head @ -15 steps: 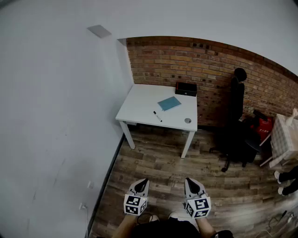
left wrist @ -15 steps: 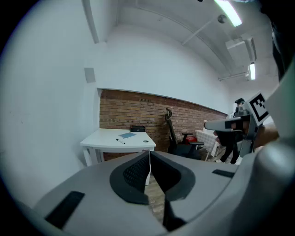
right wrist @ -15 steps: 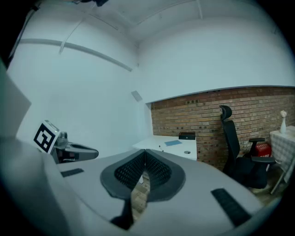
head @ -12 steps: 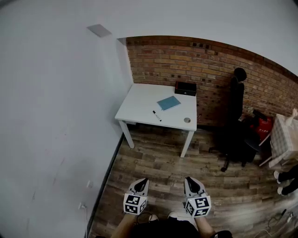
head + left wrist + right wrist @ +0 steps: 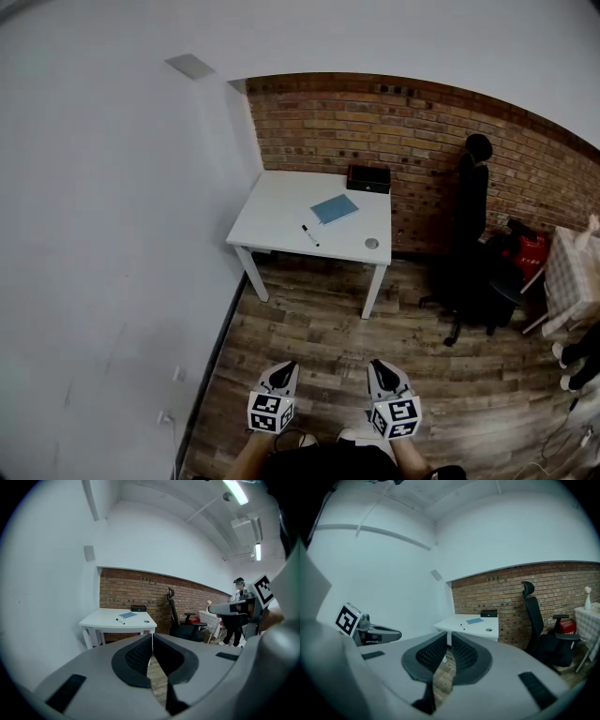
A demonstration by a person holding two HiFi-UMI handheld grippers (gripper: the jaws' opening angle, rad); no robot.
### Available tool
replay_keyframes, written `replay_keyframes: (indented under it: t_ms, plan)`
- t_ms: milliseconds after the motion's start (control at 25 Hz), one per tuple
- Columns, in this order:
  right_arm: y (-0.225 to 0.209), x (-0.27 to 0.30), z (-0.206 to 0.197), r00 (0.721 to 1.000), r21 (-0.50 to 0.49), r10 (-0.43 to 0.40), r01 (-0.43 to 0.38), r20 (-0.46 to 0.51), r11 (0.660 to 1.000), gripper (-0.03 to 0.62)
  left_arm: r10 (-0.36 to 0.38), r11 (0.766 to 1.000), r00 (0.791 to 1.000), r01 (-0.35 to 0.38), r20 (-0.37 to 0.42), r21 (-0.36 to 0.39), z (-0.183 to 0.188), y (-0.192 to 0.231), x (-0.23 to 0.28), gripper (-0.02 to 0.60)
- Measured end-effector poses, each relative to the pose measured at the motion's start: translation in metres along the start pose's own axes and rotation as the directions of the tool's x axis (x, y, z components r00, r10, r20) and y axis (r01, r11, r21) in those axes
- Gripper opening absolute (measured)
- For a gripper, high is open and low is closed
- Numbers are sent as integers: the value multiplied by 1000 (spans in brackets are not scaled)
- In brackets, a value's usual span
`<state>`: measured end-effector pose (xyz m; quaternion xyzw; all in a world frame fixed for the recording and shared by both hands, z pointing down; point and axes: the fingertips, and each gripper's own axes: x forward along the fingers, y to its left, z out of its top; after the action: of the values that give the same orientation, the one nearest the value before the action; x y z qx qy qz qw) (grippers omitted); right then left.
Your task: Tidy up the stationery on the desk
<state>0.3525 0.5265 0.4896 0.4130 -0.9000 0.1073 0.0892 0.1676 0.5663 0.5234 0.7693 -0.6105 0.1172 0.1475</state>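
Since the black marker pen (image 5: 309, 235) and flat blue notebook (image 5: 335, 209) lie far on the white rectangular desk (image 5: 272, 202), left gripper (image 5: 286, 367) and right gripper (image 5: 378, 365) (both pinched closed, empty) hang near, probably awaiting approach.

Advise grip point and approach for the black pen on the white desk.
Probably mid-barrel, from above, closing across its width. The pen lies flat and diagonal on the desk, apart from the blue notebook, so both long sides are free.
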Motion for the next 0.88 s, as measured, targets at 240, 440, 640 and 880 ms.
replay_keyframes:
  t_ms: [240, 440, 640, 880]
  plan:
    - [-8, 1, 2, 1000, 22, 14, -14, -3, 1000, 25, 16, 1000, 1000, -16, -8, 3, 3, -4, 4, 17]
    - [-12, -2, 0, 999, 20, 47, -47, -3, 999, 25, 36, 999, 999, -36, -9, 3, 5, -12, 3, 17]
    - [-14, -9, -3, 996, 12, 90, -90, -7, 996, 25, 70, 998, 997, -70, -10, -2, 3, -24, -1, 17]
    - [-28, -23, 4, 995, 3, 103, -103, 14, 995, 25, 86, 996, 996, -86, 15, 8, 14, -44, 0, 17]
